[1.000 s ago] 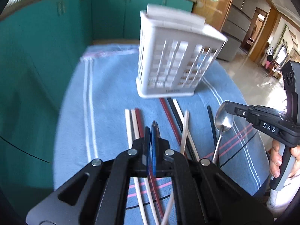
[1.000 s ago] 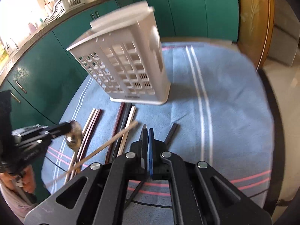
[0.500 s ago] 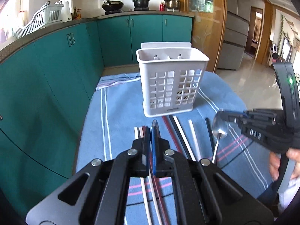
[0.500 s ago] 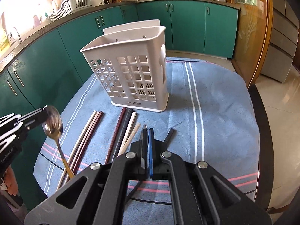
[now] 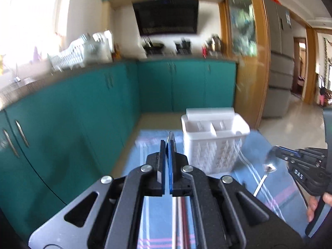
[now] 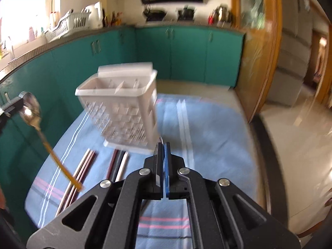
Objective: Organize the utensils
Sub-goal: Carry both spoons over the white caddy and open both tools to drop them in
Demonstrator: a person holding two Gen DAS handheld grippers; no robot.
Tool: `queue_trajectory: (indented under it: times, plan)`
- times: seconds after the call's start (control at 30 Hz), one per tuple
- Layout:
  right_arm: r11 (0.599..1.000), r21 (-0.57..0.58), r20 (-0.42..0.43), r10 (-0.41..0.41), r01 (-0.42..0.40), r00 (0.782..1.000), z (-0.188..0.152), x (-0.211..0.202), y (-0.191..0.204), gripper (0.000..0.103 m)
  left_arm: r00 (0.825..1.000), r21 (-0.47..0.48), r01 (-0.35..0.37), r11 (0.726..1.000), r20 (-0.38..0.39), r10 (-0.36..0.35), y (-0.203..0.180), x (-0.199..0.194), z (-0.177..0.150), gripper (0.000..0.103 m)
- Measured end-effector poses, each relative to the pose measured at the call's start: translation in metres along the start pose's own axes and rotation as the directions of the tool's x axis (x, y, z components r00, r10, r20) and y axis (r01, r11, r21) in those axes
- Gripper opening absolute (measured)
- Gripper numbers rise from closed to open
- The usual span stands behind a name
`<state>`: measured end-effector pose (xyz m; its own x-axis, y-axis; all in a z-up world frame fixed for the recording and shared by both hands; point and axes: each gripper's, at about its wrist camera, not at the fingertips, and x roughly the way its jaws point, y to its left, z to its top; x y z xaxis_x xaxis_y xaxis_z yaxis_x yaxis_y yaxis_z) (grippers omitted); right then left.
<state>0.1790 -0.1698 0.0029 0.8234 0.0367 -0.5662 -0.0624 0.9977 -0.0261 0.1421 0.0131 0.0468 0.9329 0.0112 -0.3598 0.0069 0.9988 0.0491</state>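
Left tongs [image 5: 167, 143]: shut on the bowl of a gold-handled spoon [image 6: 31, 108]. In the right wrist view the handle slants down over the chopsticks [image 6: 87, 166], clear of the cloth.
Right tongs [image 6: 162, 147]: shut on the bowl of a silver spoon [image 5: 269, 164]. In the left wrist view the handle hangs down, to the right of the basket and apart from it.
Basket [image 5: 215, 145]: white and slotted, with dividers inside. It stands upright on the blue striped cloth [image 6: 207, 128] that covers the desk, beyond both pairs of tongs.
Chopsticks: several pairs lie side by side on the cloth in front of the basket, their far ends near its base.
In the way: each camera's own black tongs frame hides the near part of the cloth and the near ends of the chopsticks.
Around: teal cabinets [image 5: 83, 114] run along the left and back. A white dish rack [image 6: 68, 25] sits on the counter and a dark range hood [image 5: 166, 16] hangs above the pots. A hand [image 5: 313, 205] grips the right tongs' handle.
Against a second ago: both views have tipped upward, so the basket sits lower in the picture and the counter and hood have come into sight. Both spoons are higher above the cloth. Both tongs stay clamped, and the basket and chopsticks lie where they were.
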Motion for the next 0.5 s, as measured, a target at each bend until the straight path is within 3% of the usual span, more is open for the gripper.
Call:
queue_trajectory:
  times: [0.13,0.27,0.37,0.5]
  plan:
    - [0.998,-0.026,0.159,-0.06,0.065,0.985,0.046,-0.026,0.004,0.002,0.992,-0.027,-0.034,0.999,0.122,0.038,0.013,-0.015,0.045,0.002]
    - [0.99,-0.015,0.312,-0.13,0.142,0.941,0.096,-0.039,0.006,0.002,0.971,-0.044,-0.073,0.996,0.226,0.081,0.015,-0.01,0.095,0.002]
    - [0.977,-0.022,0.382,-0.189,0.214,0.905,0.123,-0.03,0.012,0.002,0.964,-0.046,-0.089,0.995,0.247,0.098,0.009,0.008,0.117,0.002]
    - [0.959,-0.056,0.383,-0.235,0.276,0.894,0.132,0.009,0.019,0.002,0.968,-0.024,-0.109,0.994,0.226,0.112,-0.003,0.045,0.119,0.002]
